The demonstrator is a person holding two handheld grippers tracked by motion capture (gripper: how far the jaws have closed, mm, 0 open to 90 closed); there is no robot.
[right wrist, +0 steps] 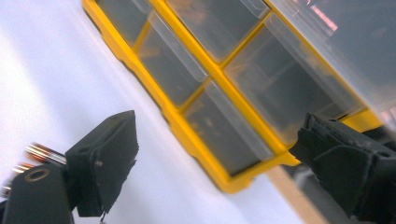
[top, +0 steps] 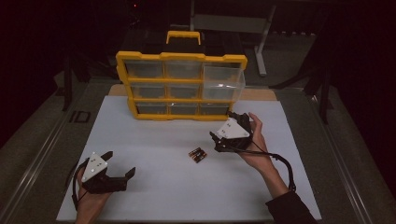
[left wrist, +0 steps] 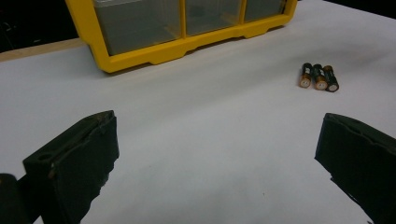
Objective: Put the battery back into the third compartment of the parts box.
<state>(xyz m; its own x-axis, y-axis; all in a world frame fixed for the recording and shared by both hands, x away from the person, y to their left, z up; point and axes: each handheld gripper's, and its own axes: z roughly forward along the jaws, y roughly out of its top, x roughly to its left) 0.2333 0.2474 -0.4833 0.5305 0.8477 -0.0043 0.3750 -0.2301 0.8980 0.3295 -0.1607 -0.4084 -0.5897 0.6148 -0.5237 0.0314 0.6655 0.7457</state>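
Three black and copper batteries (top: 197, 155) lie side by side on the white table (top: 154, 186), and they appear again as batteries (left wrist: 318, 77) in the left gripper view. My left gripper (top: 120, 163) rests at the near left, open and empty, well short of them; in its own view the gripper (left wrist: 217, 154) has its jaws spread wide. My right gripper (top: 222, 128) hovers just right of the batteries, tilted toward the yellow drawer organizer (top: 182, 86). It too is open with nothing held, as the gripper (right wrist: 219, 158) shows. The batteries (right wrist: 42, 154) blur at its left edge.
The organizer (right wrist: 187, 116) stands upright at the table's back with clear drawers in three rows. Its top right drawer (top: 224, 79) is pulled out toward me. A metal stand (top: 261, 42) sits in the dark behind. Table rails run along both sides.
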